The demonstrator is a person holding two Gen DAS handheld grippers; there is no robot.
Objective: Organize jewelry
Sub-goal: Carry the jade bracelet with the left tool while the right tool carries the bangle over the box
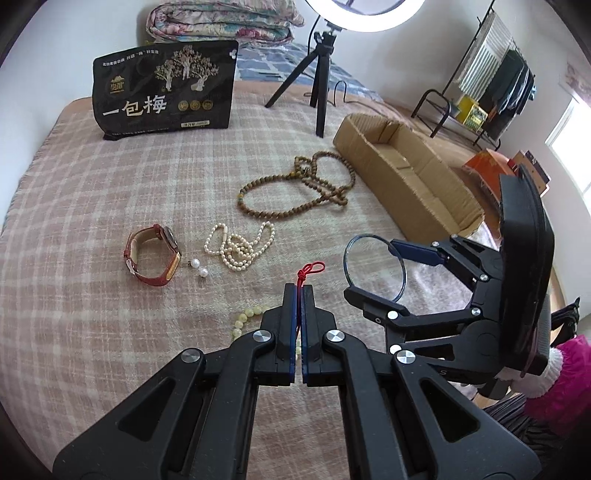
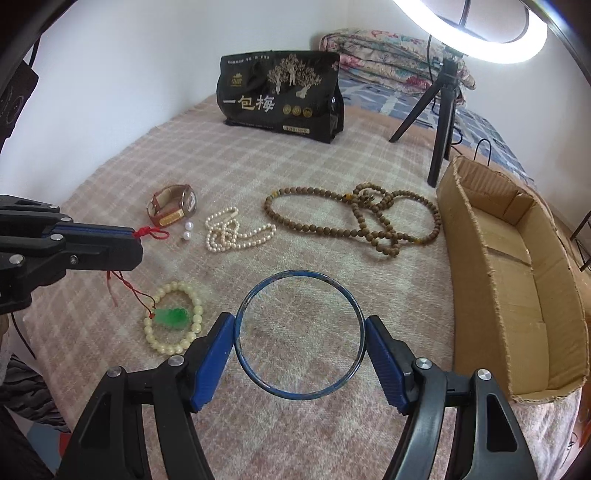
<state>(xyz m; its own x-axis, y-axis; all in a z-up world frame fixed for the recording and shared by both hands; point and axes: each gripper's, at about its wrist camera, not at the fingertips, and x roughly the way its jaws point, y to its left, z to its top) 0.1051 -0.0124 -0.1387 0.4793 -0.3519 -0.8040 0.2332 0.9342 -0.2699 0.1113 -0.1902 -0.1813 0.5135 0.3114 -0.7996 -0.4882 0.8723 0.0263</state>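
My left gripper [image 1: 300,288] is shut on the red cord [image 1: 309,270] of a green jade pendant [image 2: 171,316], which rests on a cream bead bracelet [image 2: 173,317]; this gripper shows at the left of the right wrist view [image 2: 135,240]. My right gripper [image 2: 300,334] is shut on a blue bangle [image 2: 236,347], gripping it across its width above the blanket; the bangle also shows in the left wrist view [image 1: 347,273]. A red-strap watch [image 1: 153,254], two loose pearls [image 1: 199,267], a pearl necklace [image 1: 240,245] and a brown bead necklace [image 1: 303,188] lie on the plaid blanket.
An open cardboard box [image 2: 517,280] lies at the right on the bed. A black snack bag [image 2: 282,94] stands at the back. A ring light on a black tripod [image 2: 441,122] stands back right. Folded quilts [image 1: 225,20] lie behind.
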